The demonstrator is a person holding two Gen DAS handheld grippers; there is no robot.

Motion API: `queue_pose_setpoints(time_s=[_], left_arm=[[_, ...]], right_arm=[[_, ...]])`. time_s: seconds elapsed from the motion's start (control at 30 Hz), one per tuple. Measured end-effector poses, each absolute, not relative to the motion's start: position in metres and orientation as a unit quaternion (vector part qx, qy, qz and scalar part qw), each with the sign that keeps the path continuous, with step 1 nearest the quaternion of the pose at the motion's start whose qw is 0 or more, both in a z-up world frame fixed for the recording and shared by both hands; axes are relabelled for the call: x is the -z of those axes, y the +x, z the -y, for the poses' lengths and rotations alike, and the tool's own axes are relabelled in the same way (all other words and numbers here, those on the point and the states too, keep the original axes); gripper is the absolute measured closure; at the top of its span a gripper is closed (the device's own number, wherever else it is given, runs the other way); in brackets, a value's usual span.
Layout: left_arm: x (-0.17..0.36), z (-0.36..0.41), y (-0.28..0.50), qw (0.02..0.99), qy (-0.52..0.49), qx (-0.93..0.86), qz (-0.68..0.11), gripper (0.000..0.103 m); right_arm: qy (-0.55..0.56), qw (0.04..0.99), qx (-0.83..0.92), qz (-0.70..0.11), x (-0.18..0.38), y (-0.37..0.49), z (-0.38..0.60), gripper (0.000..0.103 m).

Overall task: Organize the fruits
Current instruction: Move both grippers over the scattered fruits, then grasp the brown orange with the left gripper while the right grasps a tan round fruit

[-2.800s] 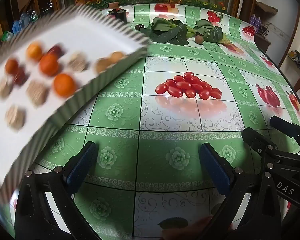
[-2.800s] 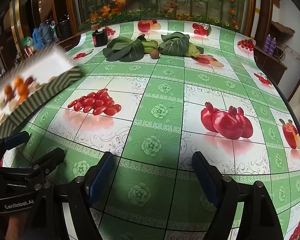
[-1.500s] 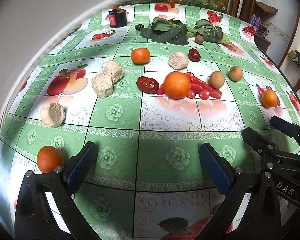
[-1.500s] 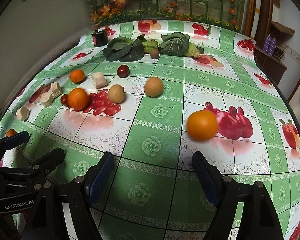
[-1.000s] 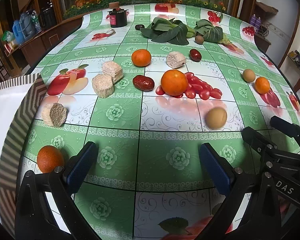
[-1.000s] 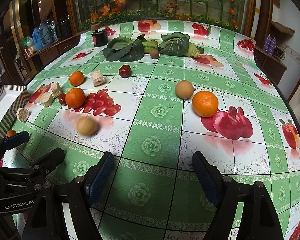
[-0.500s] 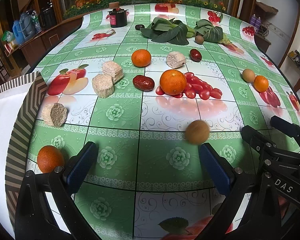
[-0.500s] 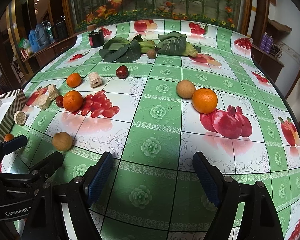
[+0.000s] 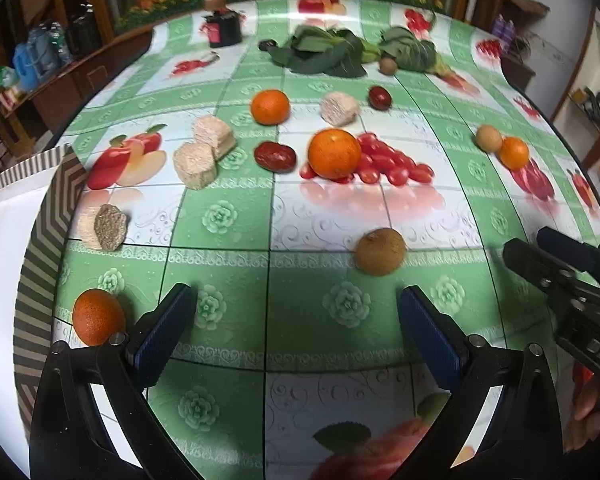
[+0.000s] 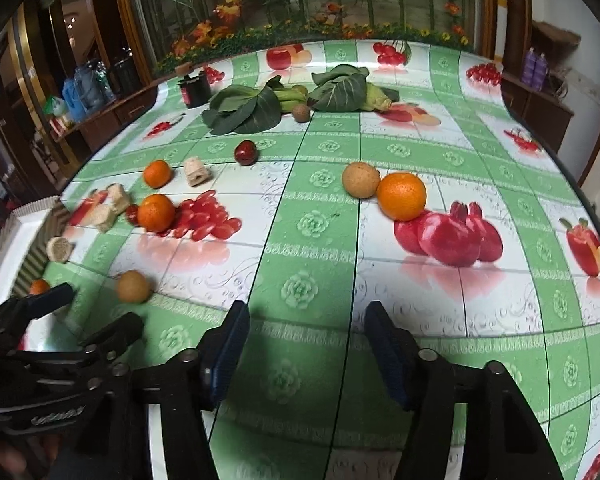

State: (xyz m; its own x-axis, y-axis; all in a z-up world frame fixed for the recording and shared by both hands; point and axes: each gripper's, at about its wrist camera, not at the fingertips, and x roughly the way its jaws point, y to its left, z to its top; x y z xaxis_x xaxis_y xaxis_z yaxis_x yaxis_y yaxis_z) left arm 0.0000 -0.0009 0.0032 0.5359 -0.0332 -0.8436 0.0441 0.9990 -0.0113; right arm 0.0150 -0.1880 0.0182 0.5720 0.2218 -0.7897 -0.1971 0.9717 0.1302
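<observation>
Oranges (image 9: 334, 153), brown fruits (image 9: 380, 251), red dates (image 9: 275, 157) scattered across tablecloth (image 9: 236, 264)

Fruits lie scattered on the table (image 9: 220, 264), a tray (image 9: 44, 240) at its left edge, leafy vegetables (image 9: 320, 54) behind.

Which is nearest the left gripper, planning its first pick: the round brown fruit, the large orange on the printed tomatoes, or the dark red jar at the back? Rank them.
In the left wrist view:
1. Round brown fruit, just ahead, right.
2. Large orange, mid-table.
3. Dark red jar, far back, left.
</observation>
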Motion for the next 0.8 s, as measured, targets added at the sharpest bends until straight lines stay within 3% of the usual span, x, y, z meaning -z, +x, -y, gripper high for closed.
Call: queue_pose_setpoints(time_s=[0.07, 0.37, 0.8], left_arm=[[-0.007, -0.003, -0.007, 0.88, -0.005, 0.036, -0.474, 0.006], [-0.04, -0.034, -0.047, 0.892, -0.021, 0.058, -0.447, 0.006], [-0.033, -0.09, -0.046, 0.882, -0.048, 0.035, -0.467, 0.006]], right_arm=[[0.014, 0.888, -0.13, -0.442, -0.023, 0.006, 0.192, 0.044], [0.021, 0.89, -0.179, -0.418, -0.041, -0.021, 0.2, 0.044], [-0.013, 0.863, -0.263, -0.43, -0.037, -0.004, 0.128, 0.048]])
